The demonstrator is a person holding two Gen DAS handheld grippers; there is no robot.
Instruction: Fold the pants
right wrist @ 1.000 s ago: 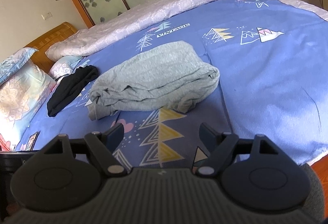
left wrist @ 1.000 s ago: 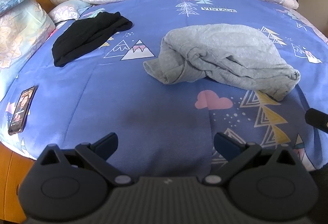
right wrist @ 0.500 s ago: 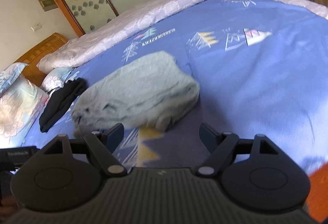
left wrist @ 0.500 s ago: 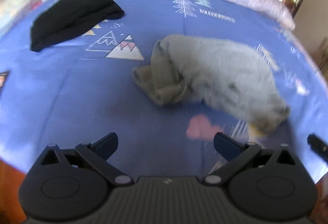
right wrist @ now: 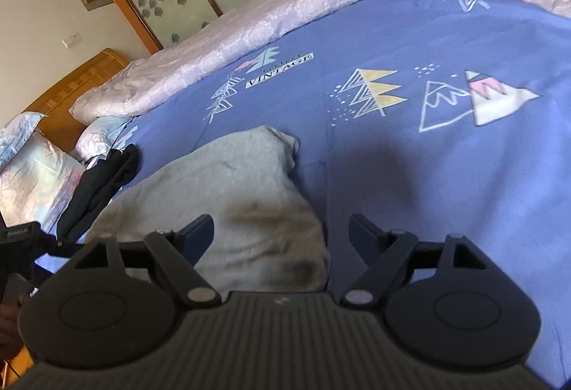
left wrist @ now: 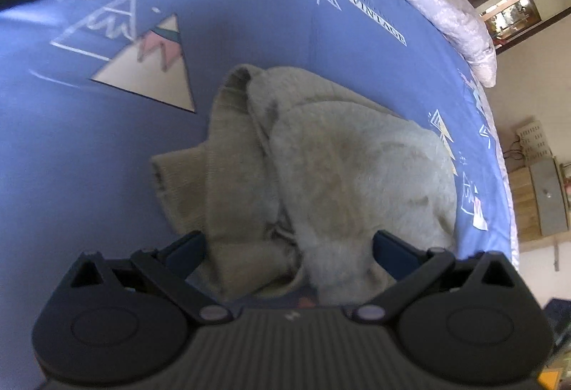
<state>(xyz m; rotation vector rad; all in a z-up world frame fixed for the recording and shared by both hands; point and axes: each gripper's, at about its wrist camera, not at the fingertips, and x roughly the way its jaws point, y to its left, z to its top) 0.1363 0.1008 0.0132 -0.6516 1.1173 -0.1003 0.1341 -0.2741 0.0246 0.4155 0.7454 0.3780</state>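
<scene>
Grey pants (left wrist: 357, 176) lie bunched on the bed (right wrist: 428, 176); both grippers' jaws spread, the right gripper's (right wrist: 282, 233) opening. Pinching several layers would keep them crumpled.

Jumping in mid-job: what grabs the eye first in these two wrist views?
The crumpled grey pants heaped in the middle of the blue patterned bedspread dominate both views. Both grippers hang over the heap with jaws apart: the left gripper over its rumpled near edge, the right gripper at its other end. A black garment lies beyond, toward the pillows.
</scene>
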